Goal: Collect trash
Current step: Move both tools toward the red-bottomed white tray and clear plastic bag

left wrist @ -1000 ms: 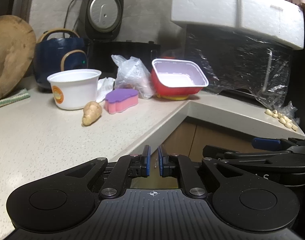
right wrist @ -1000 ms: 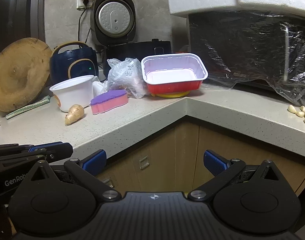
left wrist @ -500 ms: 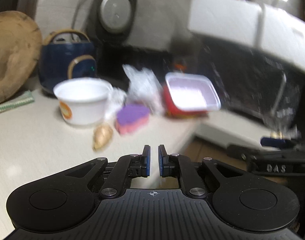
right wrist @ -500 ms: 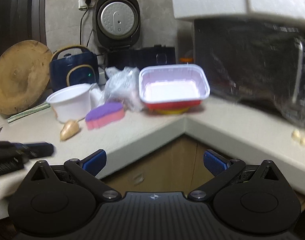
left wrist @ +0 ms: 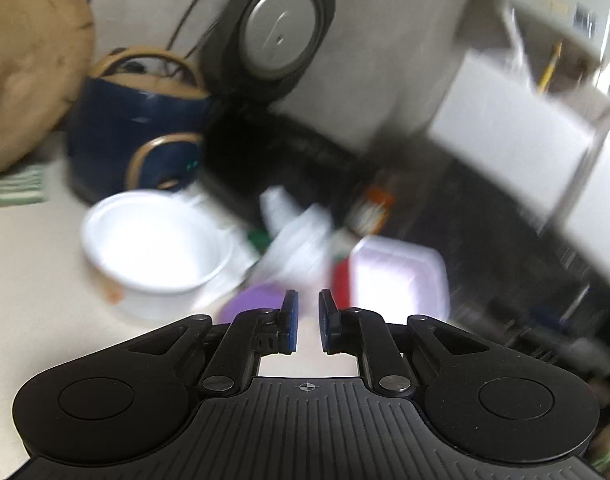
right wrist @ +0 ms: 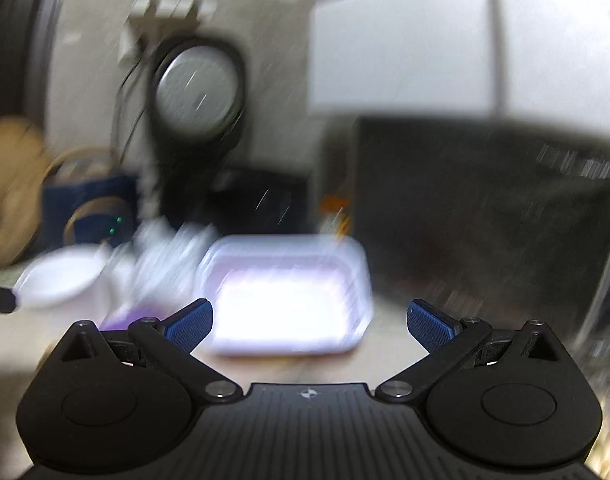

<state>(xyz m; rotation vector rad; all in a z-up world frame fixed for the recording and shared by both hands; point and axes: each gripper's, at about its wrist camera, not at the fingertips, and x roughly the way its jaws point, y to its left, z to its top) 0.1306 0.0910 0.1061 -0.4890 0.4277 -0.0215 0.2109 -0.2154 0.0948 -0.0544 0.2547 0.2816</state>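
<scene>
Approach step, nothing grabbed: left hand-held gripper (left wrist: 306, 322) was just opening, empty; right hand-held gripper (right wrist: 310, 326) gaped wide toward the blurry, probably empty takeout tray (right wrist: 285, 300) on the far counter (left wrist: 33, 280). Next: straddle its rim.

A navy pot (left wrist: 137, 140) stands beside the open black rice cooker (left wrist: 273, 32) on the counter (left wrist: 29, 272).
</scene>
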